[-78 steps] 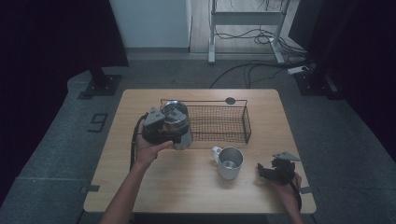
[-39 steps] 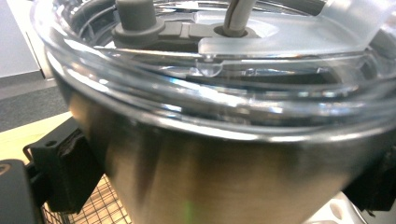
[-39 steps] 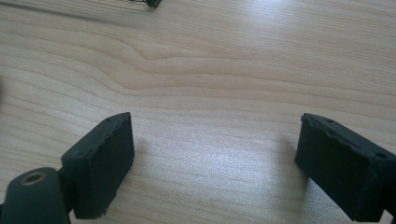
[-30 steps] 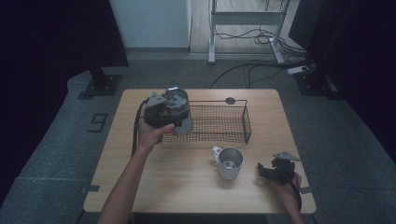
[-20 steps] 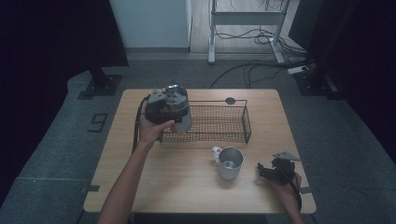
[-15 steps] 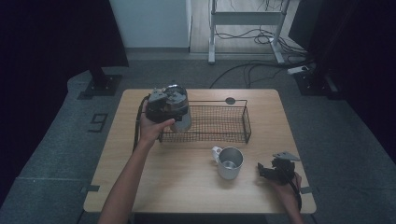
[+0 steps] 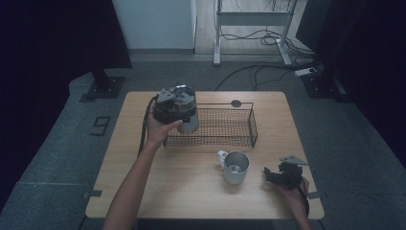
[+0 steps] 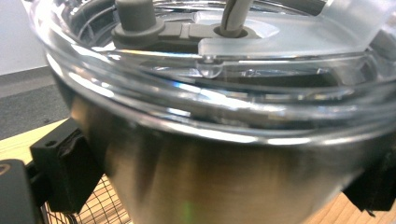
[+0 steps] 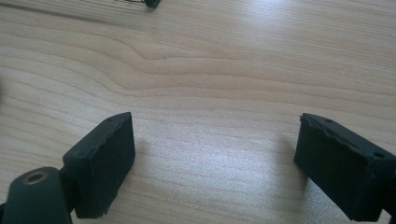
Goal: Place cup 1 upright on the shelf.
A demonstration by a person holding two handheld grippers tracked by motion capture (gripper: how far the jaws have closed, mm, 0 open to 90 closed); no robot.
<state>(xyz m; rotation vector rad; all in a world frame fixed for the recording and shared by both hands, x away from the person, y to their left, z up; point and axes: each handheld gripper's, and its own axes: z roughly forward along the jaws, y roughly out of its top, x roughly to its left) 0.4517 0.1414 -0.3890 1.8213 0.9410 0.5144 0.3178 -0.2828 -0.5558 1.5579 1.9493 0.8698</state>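
Observation:
My left gripper [image 7: 178, 106] is shut on a steel tumbler [image 7: 189, 122] with a clear lid, held above the left end of a black wire basket [image 7: 252, 125]. In the left gripper view the tumbler [image 8: 205, 172] sits very close, its clear lid [image 8: 224, 79] on top, and a black pad [image 8: 65, 172] presses its side. My right gripper [image 7: 271, 175] rests low at the table's front right. Its jaws stand wide apart over bare wood in the right gripper view [image 9: 215, 158], with nothing between them.
A steel mug [image 7: 235, 166] with a white handle stands on the wooden table [image 7: 143, 191] in front of the basket, left of the right gripper. A small dark disc [image 7: 235, 103] lies behind the basket. The basket's corner [image 9: 150, 3] peeks into the right gripper view.
The left gripper has carried the tumbler away from the person, from in front of the basket to above its left end. The right gripper has stayed still.

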